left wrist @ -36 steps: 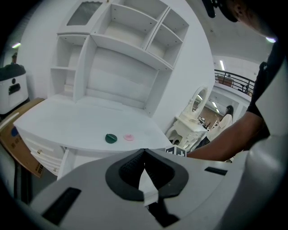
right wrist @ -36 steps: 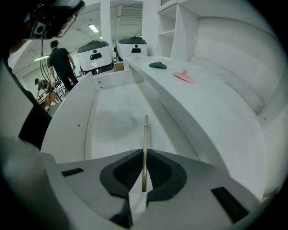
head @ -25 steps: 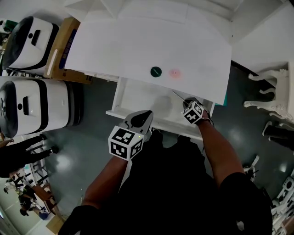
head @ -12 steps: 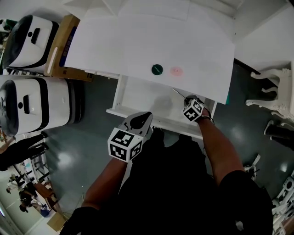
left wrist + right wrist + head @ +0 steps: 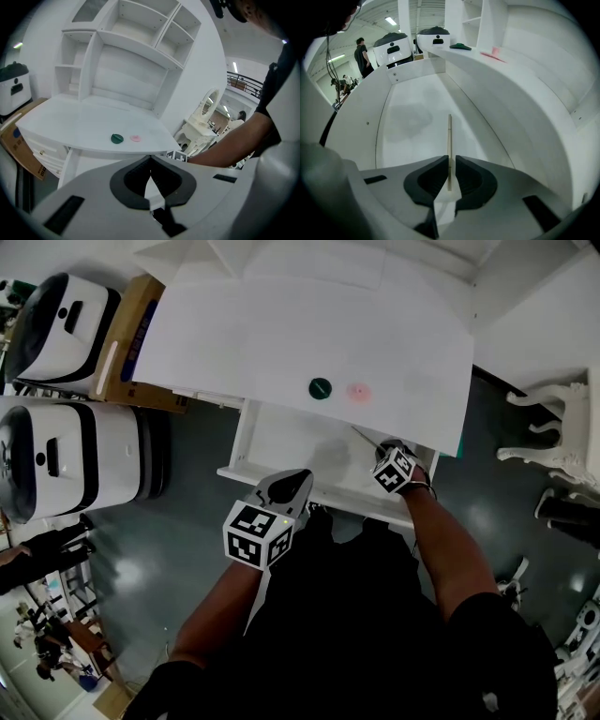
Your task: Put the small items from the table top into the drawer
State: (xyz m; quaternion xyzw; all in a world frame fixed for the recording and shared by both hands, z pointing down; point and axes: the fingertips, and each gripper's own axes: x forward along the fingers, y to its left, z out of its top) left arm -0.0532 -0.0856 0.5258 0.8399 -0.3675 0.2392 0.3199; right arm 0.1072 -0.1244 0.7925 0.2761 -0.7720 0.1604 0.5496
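Where the right gripper (image 5: 451, 159) pinches a stick (image 5: 449, 136), drawer walls (image 5: 365, 112) stand well clear.

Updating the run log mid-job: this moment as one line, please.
right gripper: shut on thin stick, over open drawer | left gripper: shut, empty | table top: green disc, pink disc

Desk (image 5: 281, 334): I log left disc (image 5: 320, 387) beside right disc (image 5: 356, 390), near front edge. Drawer (image 5: 281, 442) open below; over it, stick (image 5: 449, 140) in the fingers of my right gripper (image 5: 449, 161).

Green disc (image 5: 320, 387), pink disc (image 5: 357, 390) on tabletop (image 5: 281, 334); thin stick (image 5: 364, 435) over open drawer (image 5: 281, 442).
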